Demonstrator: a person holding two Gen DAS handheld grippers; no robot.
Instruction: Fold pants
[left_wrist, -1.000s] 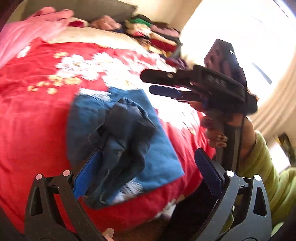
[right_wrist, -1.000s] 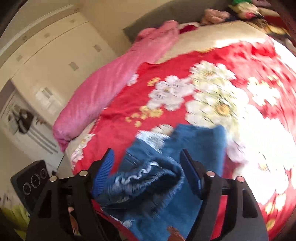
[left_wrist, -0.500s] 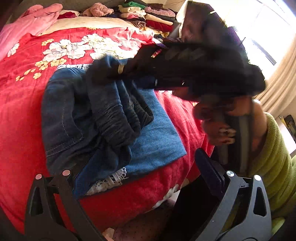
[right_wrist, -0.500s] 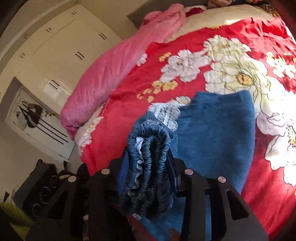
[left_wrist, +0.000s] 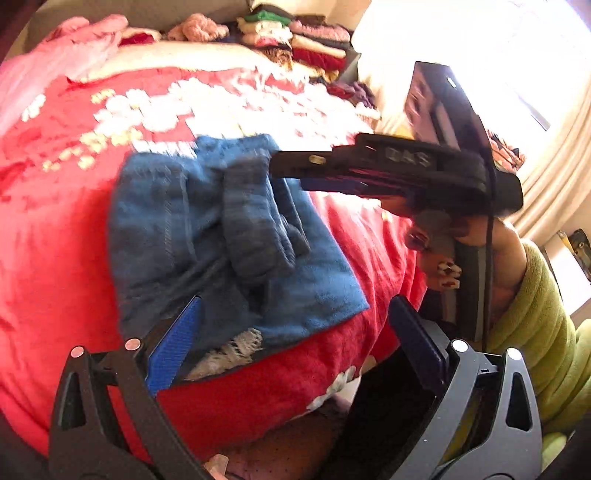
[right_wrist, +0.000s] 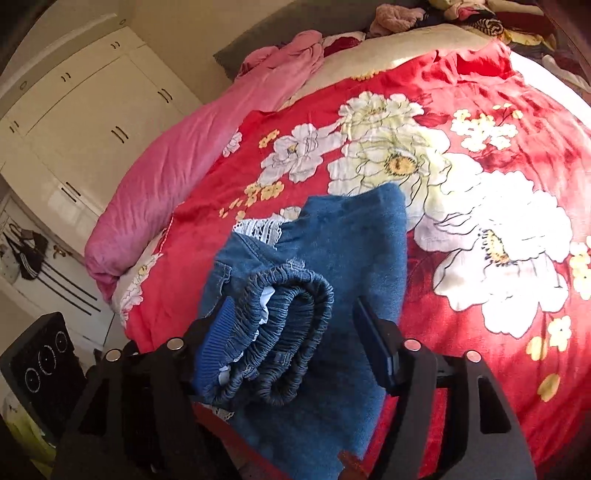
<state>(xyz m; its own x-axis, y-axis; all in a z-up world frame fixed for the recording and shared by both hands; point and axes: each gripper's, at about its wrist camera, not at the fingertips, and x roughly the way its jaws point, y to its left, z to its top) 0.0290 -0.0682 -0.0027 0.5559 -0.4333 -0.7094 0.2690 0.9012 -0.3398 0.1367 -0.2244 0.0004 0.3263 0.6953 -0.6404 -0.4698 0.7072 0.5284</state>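
Observation:
Blue denim pants (left_wrist: 236, 236) with white lace trim lie folded on the red flowered blanket (left_wrist: 55, 240) near the bed's front edge. Their elastic waistband (right_wrist: 280, 332) is bunched in a roll on top. My left gripper (left_wrist: 291, 339) is open and empty, just in front of the pants. My right gripper (right_wrist: 295, 328) is open, its fingers on either side of the rolled waistband; the left pad touches it. In the left wrist view the right gripper (left_wrist: 295, 170) reaches over the pants from the right.
A pink quilt (right_wrist: 177, 162) lies along the bed's left side. Stacked folded clothes (left_wrist: 303, 40) sit at the head of the bed. White wardrobe (right_wrist: 74, 122) stands left. A bright window with a curtain (left_wrist: 554, 155) is right. The person's green sleeve (left_wrist: 543, 325) is at right.
My right gripper was shut on the rolled waistband half a second ago and has opened; the roll rests on the pants. The left gripper has drawn back slightly.

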